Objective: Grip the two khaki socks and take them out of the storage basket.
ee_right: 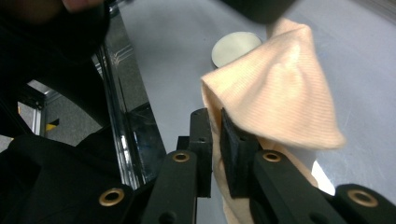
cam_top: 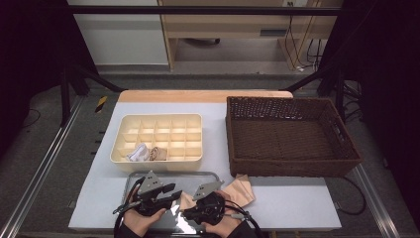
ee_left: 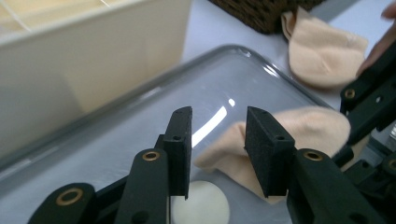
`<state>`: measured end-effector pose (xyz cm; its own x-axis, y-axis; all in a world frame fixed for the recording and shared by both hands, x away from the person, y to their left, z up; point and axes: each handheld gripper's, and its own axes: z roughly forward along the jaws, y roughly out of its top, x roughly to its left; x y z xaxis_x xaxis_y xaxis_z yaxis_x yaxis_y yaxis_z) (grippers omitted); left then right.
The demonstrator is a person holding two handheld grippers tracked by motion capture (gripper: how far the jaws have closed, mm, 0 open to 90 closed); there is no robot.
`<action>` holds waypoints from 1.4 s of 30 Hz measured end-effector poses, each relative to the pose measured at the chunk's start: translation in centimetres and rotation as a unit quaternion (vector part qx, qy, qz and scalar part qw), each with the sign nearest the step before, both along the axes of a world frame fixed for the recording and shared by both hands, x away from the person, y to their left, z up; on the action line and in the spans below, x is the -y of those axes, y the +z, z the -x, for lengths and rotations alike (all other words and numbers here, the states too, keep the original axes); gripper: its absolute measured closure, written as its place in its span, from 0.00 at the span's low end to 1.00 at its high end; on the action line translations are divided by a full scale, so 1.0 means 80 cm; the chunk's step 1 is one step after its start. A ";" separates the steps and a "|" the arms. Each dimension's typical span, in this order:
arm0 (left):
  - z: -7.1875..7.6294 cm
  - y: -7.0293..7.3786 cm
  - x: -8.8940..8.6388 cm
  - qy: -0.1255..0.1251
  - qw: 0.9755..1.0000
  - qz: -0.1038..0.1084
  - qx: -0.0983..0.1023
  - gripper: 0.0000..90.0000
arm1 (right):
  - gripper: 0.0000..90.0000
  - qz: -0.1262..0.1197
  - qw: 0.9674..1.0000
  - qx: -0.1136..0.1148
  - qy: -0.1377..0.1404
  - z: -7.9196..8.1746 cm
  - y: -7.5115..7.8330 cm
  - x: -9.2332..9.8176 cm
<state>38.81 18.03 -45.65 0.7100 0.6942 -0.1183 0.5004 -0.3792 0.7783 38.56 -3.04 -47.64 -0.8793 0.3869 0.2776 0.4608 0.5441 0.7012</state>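
A peach sock [ee_right: 280,93] lies partly on a shiny metal tray [cam_top: 173,174] at the table's near edge. My right gripper [ee_right: 215,126] pinches a fold of it between narrow jaws, just above the tray. In the left gripper view the sock [ee_left: 308,126] lies past the left gripper [ee_left: 218,135], which is open with nothing between its pads. More peach fabric [ee_left: 322,51] rests on the table beyond the tray's corner; I cannot tell whether it is the same sock. In the high view both grippers, left [cam_top: 171,196] and right [cam_top: 190,210], face each other over the tray.
A cream compartment box [cam_top: 158,136] behind the tray holds a white roll [cam_top: 137,152] and a tan roll [cam_top: 157,153] in its front row. A brown wicker basket [cam_top: 292,134] stands at the right. A pale round disc [ee_right: 236,46] shows on the tray.
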 end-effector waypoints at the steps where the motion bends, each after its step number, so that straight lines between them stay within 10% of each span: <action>1: 0.000 -0.003 0.001 -0.004 1.000 -0.003 -0.004 0.70 | 0.91 -0.001 1.000 -0.001 -0.003 0.001 0.000 0.001; 8: -0.004 -0.016 0.005 -0.021 0.999 -0.040 -0.024 0.94 | 0.87 -0.013 1.000 -0.003 -0.019 0.002 0.006 0.016; 23: -0.006 -0.017 0.005 -0.023 0.998 -0.046 -0.022 0.97 | 0.77 -0.042 0.992 0.014 -0.121 -0.026 0.030 0.078; 28: -0.007 -0.017 0.005 -0.022 0.998 -0.047 -0.022 0.97 | 0.76 -0.033 0.993 0.004 -0.110 -0.025 0.021 0.073; 33: -0.008 -0.017 0.005 -0.017 0.999 -0.047 -0.020 0.97 | 0.99 -0.053 0.996 0.003 -0.079 -0.021 0.021 0.064; 42: -0.013 -0.017 0.002 -0.003 0.999 -0.046 -0.016 0.97 | 0.99 -0.043 0.999 0.001 -0.003 -0.003 0.011 0.026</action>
